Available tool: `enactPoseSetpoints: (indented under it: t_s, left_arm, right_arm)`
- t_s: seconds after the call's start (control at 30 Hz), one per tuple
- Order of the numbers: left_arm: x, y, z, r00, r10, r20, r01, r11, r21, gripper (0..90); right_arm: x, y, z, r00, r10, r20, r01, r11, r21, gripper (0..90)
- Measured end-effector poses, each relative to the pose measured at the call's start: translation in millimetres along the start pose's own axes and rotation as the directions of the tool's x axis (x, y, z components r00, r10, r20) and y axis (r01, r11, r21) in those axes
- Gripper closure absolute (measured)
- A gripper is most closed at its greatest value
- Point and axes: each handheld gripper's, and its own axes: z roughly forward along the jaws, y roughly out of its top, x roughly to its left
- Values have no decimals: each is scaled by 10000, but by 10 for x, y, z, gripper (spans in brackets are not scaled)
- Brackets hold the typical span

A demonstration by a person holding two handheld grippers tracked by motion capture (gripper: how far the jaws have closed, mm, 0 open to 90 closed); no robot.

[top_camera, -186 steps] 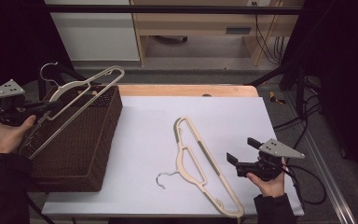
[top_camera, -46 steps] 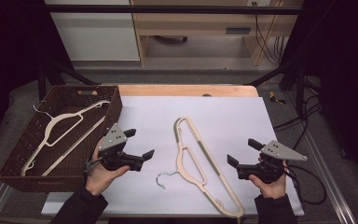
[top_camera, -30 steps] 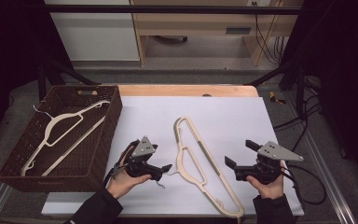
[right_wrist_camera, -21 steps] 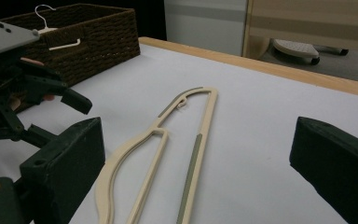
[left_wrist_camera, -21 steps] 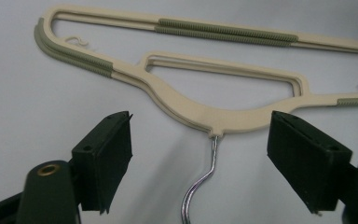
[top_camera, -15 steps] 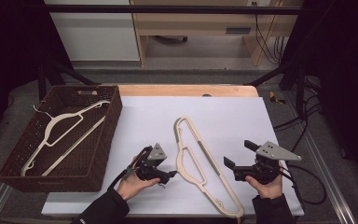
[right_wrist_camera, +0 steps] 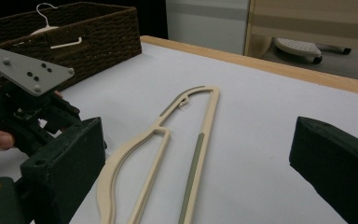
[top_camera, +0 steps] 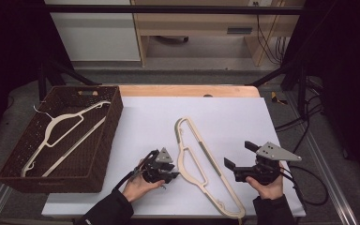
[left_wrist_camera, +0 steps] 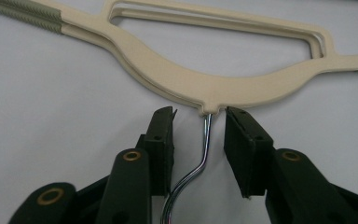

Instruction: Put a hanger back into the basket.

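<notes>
Flat on the white counter (top_camera: 140,117) lies a cream hanger (top_camera: 201,164), its metal hook (left_wrist_camera: 200,154) pointing left. Around that hook sits the left hand-held gripper (left_wrist_camera: 198,140), jaws apart on either side, not touching it. Right of the hanger rests the right hand-held gripper (top_camera: 236,157), jaws wide apart. Far left, a wicker basket (top_camera: 110,136) holds a second hanger (top_camera: 63,129).

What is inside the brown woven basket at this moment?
Inside the basket lies one cream hanger with a metal hook, resting flat on the bottom. Nothing else is visible there, but the near wall hides the strip of bottom just behind it.
</notes>
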Motion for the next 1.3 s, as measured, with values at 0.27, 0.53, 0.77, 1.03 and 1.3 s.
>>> enactPoseSetpoints:
  t_s: [0.27, 0.53, 0.77, 1.03, 1.3]
  left_arm:
    - [-4, 9, -1, 9999, -99, -25, 99, 9999, 92, 782]
    - [-22, 35, 1, 9998, -86, 151, 81, 9994, 324, 867]
    - [-36, 57, -40, 9997, 151, 182, -157, 9992, 361, 877]
    - [-118, 136, -149, 9988, 428, 245, -437, 9984, 356, 884]
    - [-204, 224, -296, 9979, 544, 347, -548, 9984, 126, 884]
  right_arm:
    - [9, -5, 18, 10000, 24, -24, -24, 10000, 28, 39]
    - [18, -14, 38, 9999, -6, -115, 7, 9999, 105, 41]
    - [49, -24, 73, 9998, -18, -215, 22, 9999, 158, 48]
    - [138, -24, 137, 9984, -202, -520, 216, 9994, 270, 56]
    - [330, -36, 277, 9941, -403, -1003, 449, 9980, 442, 56]
